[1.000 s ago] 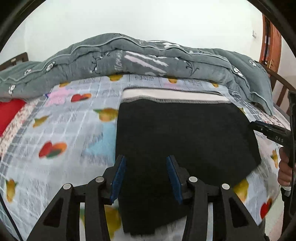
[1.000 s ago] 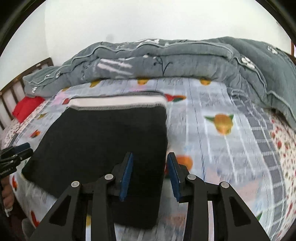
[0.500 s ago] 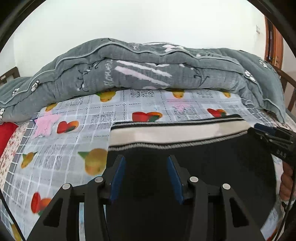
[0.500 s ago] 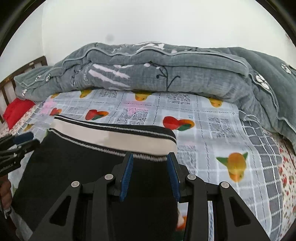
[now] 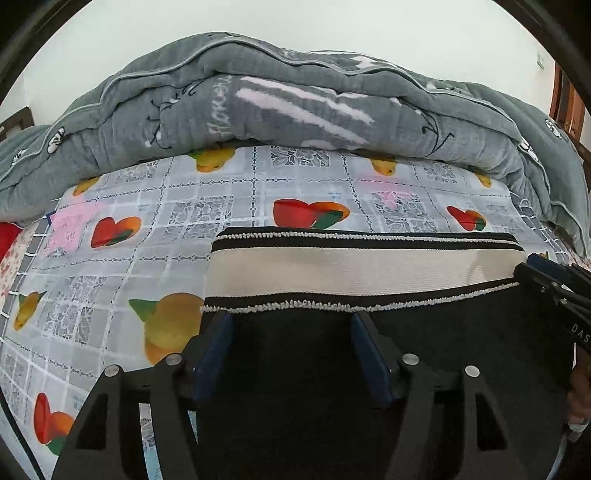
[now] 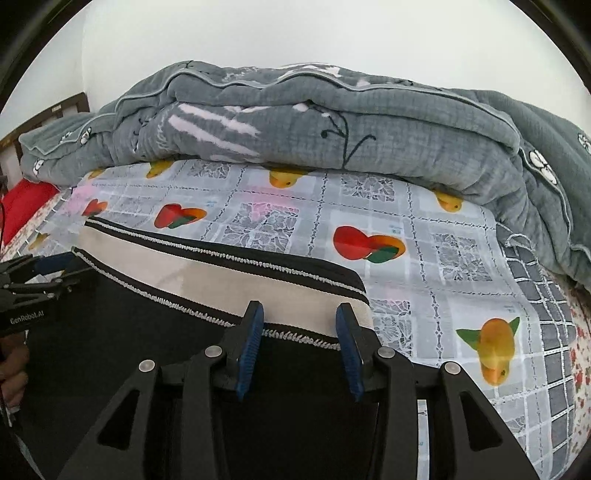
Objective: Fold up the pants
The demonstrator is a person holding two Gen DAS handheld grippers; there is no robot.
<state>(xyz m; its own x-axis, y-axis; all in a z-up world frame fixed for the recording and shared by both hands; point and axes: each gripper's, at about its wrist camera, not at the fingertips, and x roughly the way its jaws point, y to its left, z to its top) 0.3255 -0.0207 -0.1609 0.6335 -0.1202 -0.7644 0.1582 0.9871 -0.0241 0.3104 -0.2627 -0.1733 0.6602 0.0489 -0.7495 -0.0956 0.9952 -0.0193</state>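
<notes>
The left gripper and the right gripper both sit low and centred in their frames, blue-padded fingers spread apart, gripping nothing.

A bunched grey quilt lies along the far side of a fruit-printed checked bedsheet, with a red cushion at the left edge below a white wall.
</notes>
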